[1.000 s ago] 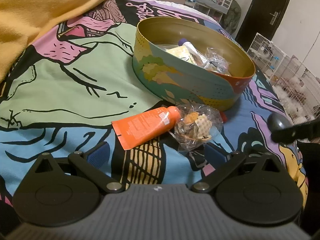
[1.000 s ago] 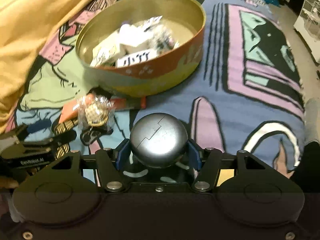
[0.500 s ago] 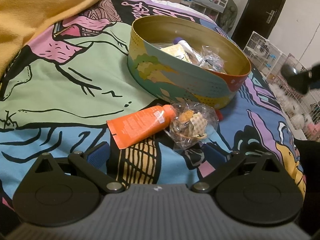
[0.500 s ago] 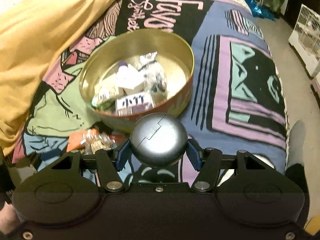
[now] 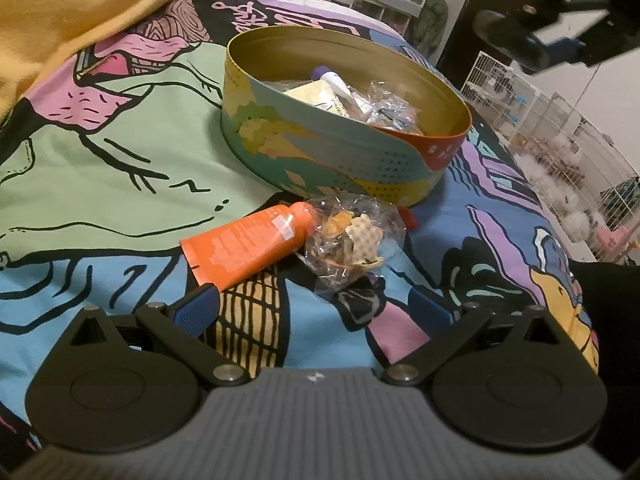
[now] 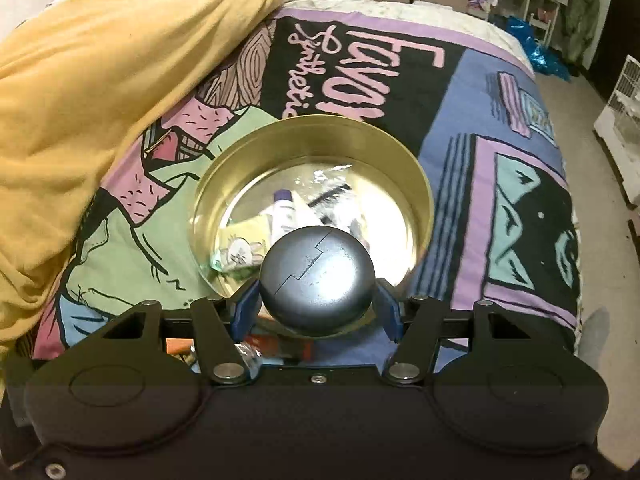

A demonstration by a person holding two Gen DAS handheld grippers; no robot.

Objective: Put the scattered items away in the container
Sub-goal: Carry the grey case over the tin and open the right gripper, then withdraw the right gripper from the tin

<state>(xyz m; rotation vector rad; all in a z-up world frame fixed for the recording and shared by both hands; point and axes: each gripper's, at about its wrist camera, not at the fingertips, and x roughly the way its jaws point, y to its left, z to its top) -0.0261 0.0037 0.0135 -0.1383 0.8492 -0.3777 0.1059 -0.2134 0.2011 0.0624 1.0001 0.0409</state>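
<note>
- The right gripper [image 6: 318, 312] has its blue fingers [image 6: 245, 312] clenched on a round dark grey case [image 6: 317, 280], one pad on each side of it. There's a zigzag seam running across the top of the case.
- In the right wrist view the case sits in front of the near edge of the round tin [image 6: 420, 184], so it looks like it's up over the tin rather than on the bed. Can't judge how high, though.
- The left wrist view catches that same gripper up in the top right corner [image 5: 532, 46], blurry, well above the tin [image 5: 320, 156].
- The left gripper [image 5: 314, 308] is released, fingers [image 5: 196, 312] spread wide and nothing between them. It's low over the bedspread [image 5: 100, 168], pointing at the leftover stuff.
- Still on the bed: an orange tube [image 5: 248, 248] lying flat, cap end toward the tin, and a crinkly clear bag [image 5: 352, 244] with some tan bits in it, touching the tube's cap. Both are just in front of the tin wall.
- Something small and red [image 5: 410, 220] pokes out beside the bag. Can't tell what it is.
- Already in the tin: a white tube with a purple cap [image 5: 336, 84], a yellowish packet [image 5: 316, 96] and some clear wrappers [image 5: 390, 110].
- A yellow blanket [image 6: 100, 80] is bunched up on the left side of the bed.
</note>
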